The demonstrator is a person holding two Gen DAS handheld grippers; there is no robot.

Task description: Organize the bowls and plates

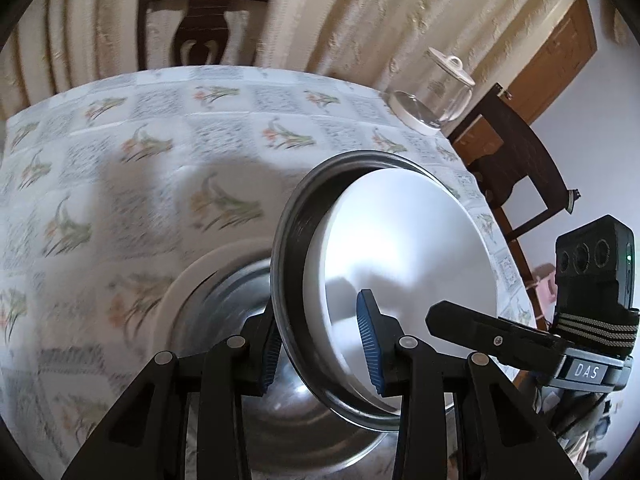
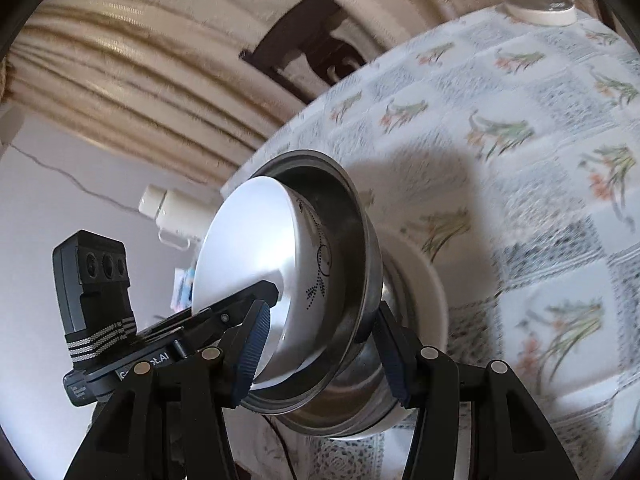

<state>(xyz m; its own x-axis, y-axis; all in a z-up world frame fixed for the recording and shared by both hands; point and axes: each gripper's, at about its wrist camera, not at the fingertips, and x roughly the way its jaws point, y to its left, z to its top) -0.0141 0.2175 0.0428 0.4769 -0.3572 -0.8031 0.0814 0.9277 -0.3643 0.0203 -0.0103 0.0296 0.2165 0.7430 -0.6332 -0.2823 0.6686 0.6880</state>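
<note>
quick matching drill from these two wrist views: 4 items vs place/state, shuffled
Items
1. white bowl
2. steel bowl
3. glass jar
4. dark chair

Places/states
A. far corner of the table, lid on
B. nested inside a metal bowl
C. behind the table, by the curtain
D. tilted, rim straddled by both hand-held grippers' fingers

Pairs: 1-B, 2-D, 3-A, 4-C
</note>
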